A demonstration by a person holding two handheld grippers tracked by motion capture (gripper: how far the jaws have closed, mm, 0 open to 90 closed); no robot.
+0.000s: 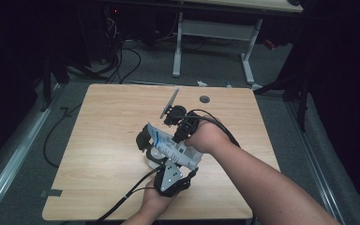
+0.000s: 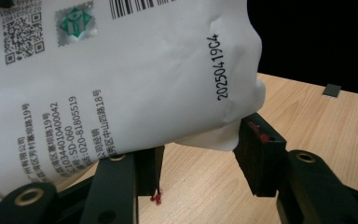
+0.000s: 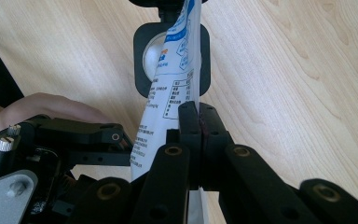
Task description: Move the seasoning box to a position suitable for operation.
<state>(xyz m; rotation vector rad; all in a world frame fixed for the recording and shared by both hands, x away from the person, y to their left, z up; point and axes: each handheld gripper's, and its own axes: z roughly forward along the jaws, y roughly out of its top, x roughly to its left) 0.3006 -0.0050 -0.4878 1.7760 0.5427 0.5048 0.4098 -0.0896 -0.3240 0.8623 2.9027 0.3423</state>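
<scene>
A white pouch (image 1: pixel 173 147) with blue print and a barcode hangs tilted over the middle of the wooden table (image 1: pixel 103 117). My right gripper (image 1: pixel 180 139) comes from the far side and is shut on the pouch's thin edge (image 3: pixel 168 93), its jaws (image 3: pixel 199 116) pressed together on it. My left gripper (image 1: pixel 168 160) comes from the near side; its pads (image 2: pixel 256 154) press the pouch's bulging lower end (image 2: pixel 121 84). The pouch's upper end points at a dark rounded-square container (image 3: pixel 142 56) with a pale round opening, also seen as a dark shape (image 1: pixel 143 138) on the table.
A round grommet (image 1: pixel 205 99) sits in the table near its far edge. A strip of tape (image 1: pixel 51 192) lies at the near left corner. Beyond the table stand a white desk frame (image 1: pixel 215 33) and cables (image 1: pixel 126 65) on the floor.
</scene>
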